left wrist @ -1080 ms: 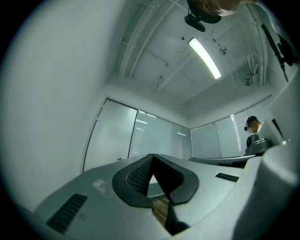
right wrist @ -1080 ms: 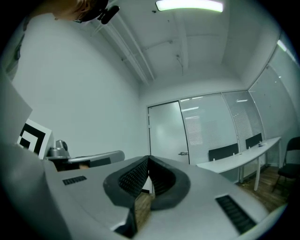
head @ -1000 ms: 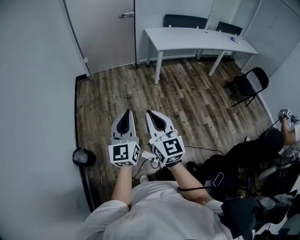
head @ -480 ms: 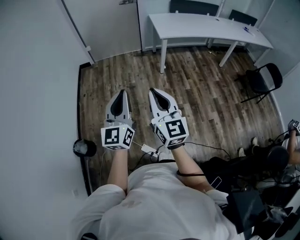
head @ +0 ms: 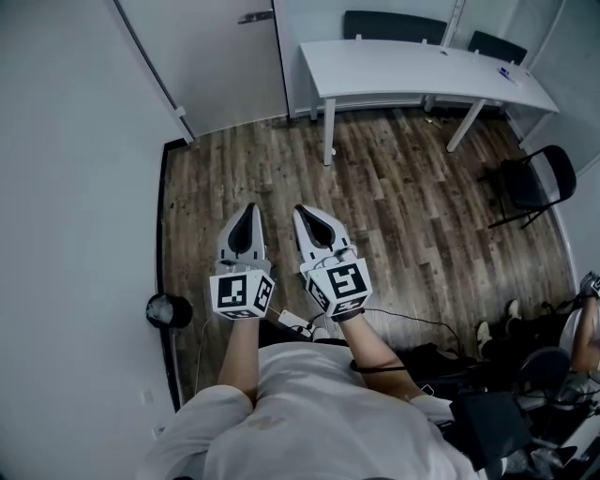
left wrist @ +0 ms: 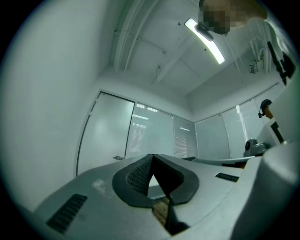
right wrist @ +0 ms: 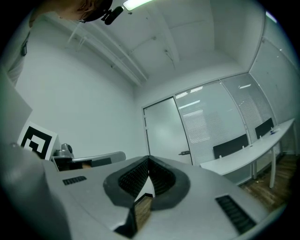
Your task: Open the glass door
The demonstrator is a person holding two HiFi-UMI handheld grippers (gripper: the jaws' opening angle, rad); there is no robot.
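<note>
Left gripper: jaws pressed together tip to tip with nothing between them. It is held over the wooden floor and aimed toward the floor's far edge.
Glass door: a frosted panel standing at the floor's far edge, close to the far left corner. It is ahead of both grippers and well apart from them. In the left gripper view it shows just left of the closed tips, in the right gripper view directly above the tips.
Door handle: a metal lever on the door's right side, untouched, with neither gripper near it.
Right gripper: jaws also closed on nothing. It is held just beside the left gripper without touching, pointing the same way.
White table: along the floor's far edge, right of the door, with dark chairs behind it.
Black folding chair: at the floor's right edge, well clear of both grippers.
</note>
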